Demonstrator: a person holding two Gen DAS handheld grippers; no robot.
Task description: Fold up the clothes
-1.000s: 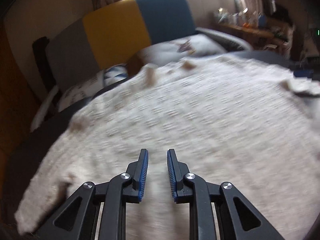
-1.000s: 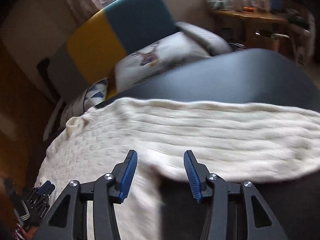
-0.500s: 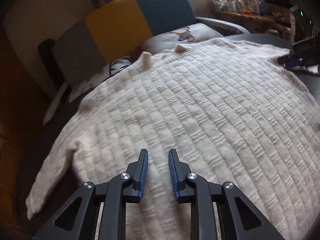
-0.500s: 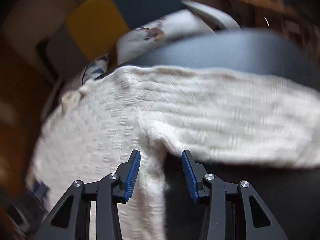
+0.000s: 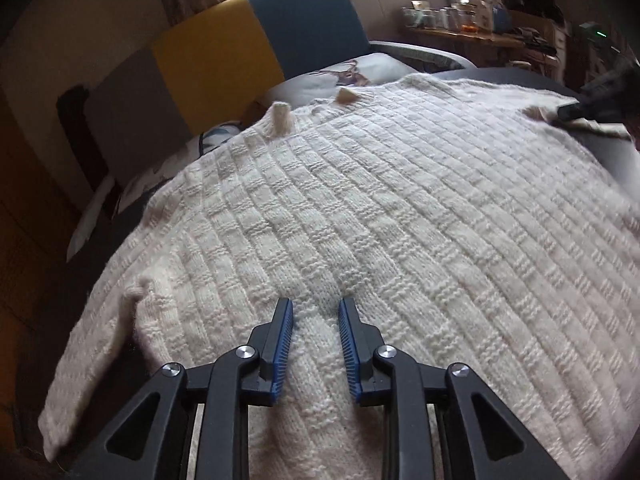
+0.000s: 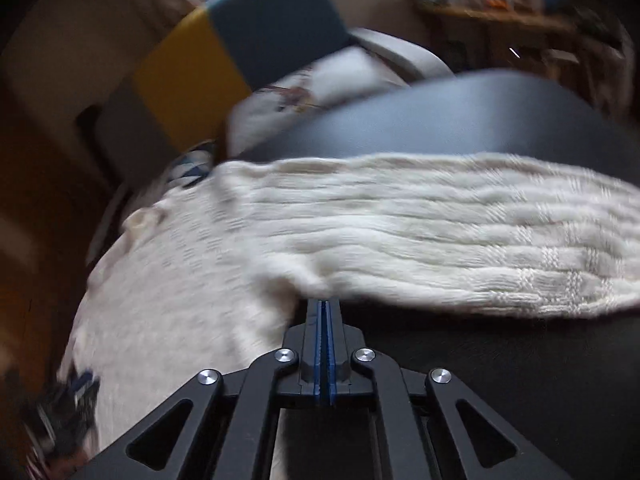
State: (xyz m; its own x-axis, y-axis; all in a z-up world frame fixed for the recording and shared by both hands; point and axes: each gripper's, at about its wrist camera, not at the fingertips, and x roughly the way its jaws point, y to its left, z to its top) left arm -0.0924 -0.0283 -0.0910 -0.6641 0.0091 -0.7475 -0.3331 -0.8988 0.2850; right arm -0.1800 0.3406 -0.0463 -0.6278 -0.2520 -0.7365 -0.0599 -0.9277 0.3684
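A cream knit sweater lies spread flat on a dark table. My left gripper is open low over the sweater's body, its blue pads resting on the knit with a low ridge of fabric between them. In the right wrist view one sleeve stretches out to the right across the table. My right gripper is shut, its tips pinching the sweater's edge where the sleeve meets the body. The right gripper also shows at the sweater's far right edge in the left wrist view.
Behind the table stands a sofa with grey, yellow and blue back panels, and a deer-print cushion lies on it. A cluttered wooden shelf runs along the back right. Bare dark tabletop lies in front of the sleeve.
My right gripper has gone from open to shut at the sleeve-body junction. The left gripper has come down lower over the sweater, still open.
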